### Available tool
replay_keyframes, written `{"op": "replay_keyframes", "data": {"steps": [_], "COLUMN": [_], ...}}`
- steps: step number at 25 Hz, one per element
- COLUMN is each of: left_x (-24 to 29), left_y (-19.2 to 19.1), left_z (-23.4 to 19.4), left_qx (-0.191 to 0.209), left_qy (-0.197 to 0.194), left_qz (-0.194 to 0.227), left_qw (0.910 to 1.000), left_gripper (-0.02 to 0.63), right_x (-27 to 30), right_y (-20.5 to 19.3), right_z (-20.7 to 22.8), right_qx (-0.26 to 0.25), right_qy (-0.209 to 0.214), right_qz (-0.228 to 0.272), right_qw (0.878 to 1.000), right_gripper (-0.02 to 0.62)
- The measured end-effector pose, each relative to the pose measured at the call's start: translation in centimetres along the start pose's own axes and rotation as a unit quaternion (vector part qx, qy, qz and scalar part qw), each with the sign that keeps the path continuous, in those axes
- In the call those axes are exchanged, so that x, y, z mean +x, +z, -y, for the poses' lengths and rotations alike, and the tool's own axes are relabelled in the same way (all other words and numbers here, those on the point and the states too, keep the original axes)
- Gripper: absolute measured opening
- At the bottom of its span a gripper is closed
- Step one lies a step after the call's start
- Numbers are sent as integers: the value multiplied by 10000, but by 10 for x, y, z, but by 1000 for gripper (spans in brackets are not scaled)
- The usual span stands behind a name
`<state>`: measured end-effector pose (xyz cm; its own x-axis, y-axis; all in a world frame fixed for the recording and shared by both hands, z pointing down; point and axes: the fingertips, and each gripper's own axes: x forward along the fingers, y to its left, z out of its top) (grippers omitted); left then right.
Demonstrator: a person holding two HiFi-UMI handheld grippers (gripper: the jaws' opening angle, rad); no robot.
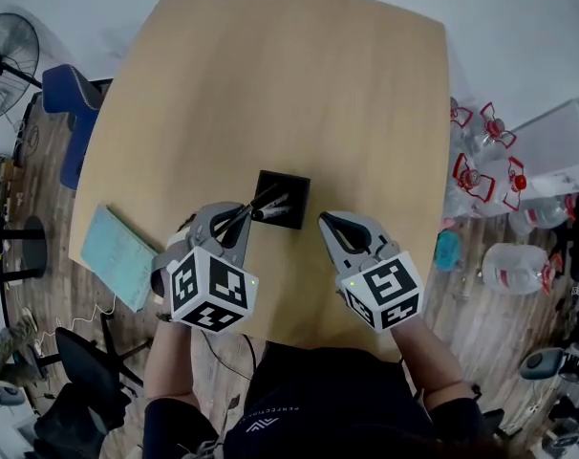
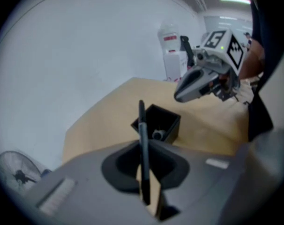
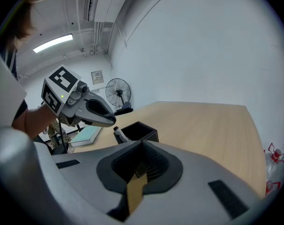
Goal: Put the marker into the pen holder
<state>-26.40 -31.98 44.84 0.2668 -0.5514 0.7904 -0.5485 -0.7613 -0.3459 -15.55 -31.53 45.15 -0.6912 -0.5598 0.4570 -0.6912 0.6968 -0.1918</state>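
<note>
The pale wooden tabletop (image 1: 270, 84) fills most of my head view, with a light blue notebook (image 1: 117, 254) lying at its left edge. Near the front sits the black square pen holder (image 1: 291, 185), open at the top; a pale-barrelled pen (image 3: 117, 134) seems to lean in its near corner. My left tool (image 1: 249, 214) hovers just beside the holder's left wall, clamped on the marker (image 2: 143, 149), a thin dark stick that stands upright between the pads and points toward the holder's mouth. My right tool (image 1: 328, 224) hangs just to the holder's right, closed on nothing and touching neither holder nor marker.

I judge this to be the delivery step: the marker is grasped and carried, not yet inside. Next I need to bring its free end over the opening, tip it down steeply enough to clear the near rim, lower it in, and only then ease the left tool apart.
</note>
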Motion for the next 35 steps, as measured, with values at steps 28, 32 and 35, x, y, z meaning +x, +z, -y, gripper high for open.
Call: {"op": "replay_keyframes", "data": {"steps": [28, 32, 35], "left_x": [30, 31, 30], "left_y": [-5, -2, 5], "left_z": [1, 0, -2], "left_qx": [2488, 2445, 2316], "left_qy": [-474, -422, -325], "left_qz": [-1380, -1284, -1074], "left_qw": [9575, 9602, 9663], "left_gripper": [33, 56, 69], "right_x": [11, 9, 8], "right_y": [-7, -8, -8], "right_z": [13, 16, 17], "right_qx": [207, 220, 220], "right_qy": [63, 32, 9], "right_qz": [-65, -65, -60], "right_qw": [9997, 9997, 9997], "right_gripper": [0, 0, 0]}}
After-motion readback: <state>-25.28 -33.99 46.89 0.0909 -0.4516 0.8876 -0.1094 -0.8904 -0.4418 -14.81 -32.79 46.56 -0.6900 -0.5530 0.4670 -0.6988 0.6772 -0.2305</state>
